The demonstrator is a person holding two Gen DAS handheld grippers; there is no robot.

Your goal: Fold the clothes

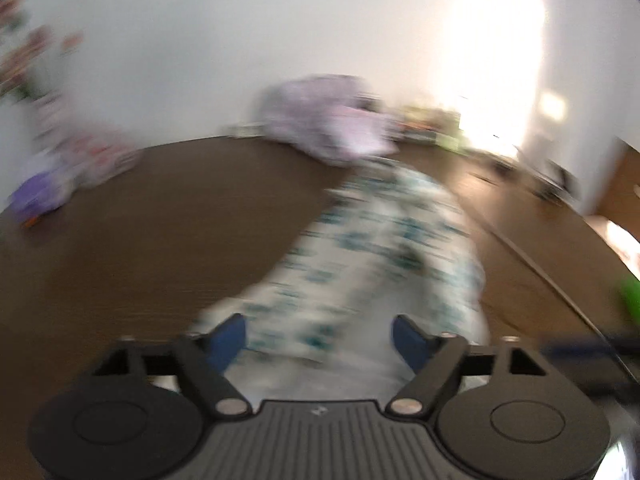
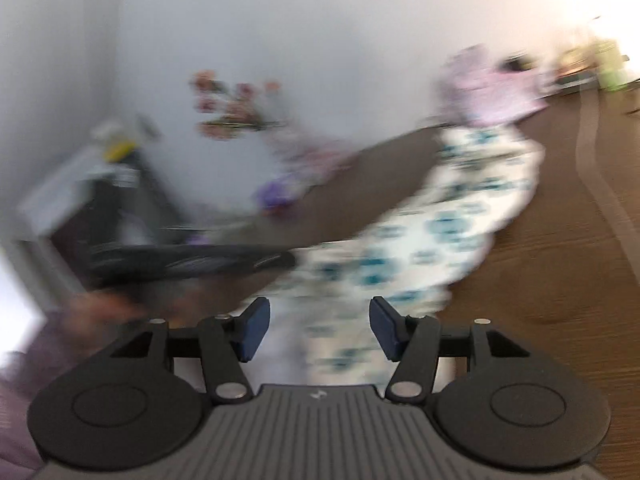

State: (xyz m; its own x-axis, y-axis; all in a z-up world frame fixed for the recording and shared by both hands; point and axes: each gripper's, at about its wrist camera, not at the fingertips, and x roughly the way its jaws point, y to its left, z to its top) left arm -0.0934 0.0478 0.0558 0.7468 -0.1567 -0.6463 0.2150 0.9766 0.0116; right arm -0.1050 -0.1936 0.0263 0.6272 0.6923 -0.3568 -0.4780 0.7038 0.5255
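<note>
Two hand-held grippers, left [image 1: 319, 340] and right [image 2: 319, 330], both spread apart, one patterned garment [image 1: 372, 252] on table [image 1: 160, 220]

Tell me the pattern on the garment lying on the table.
White garment with a repeating teal-blue print; the right wrist view shows it best, though blurred.

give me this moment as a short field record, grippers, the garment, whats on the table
image quality: both wrist views motion-blurred
left gripper: open, nothing between its fingers, white garment just ahead
right gripper: open, holding nothing, over the near end of the garment
garment: white with teal print, stretched lengthwise on the table, not neatly folded
table: dark brown wood
other cloth: pale lilac pile beyond the garment's far end
far left of the table: purple object, too blurred to identify
fold progress: cannot tell
</note>
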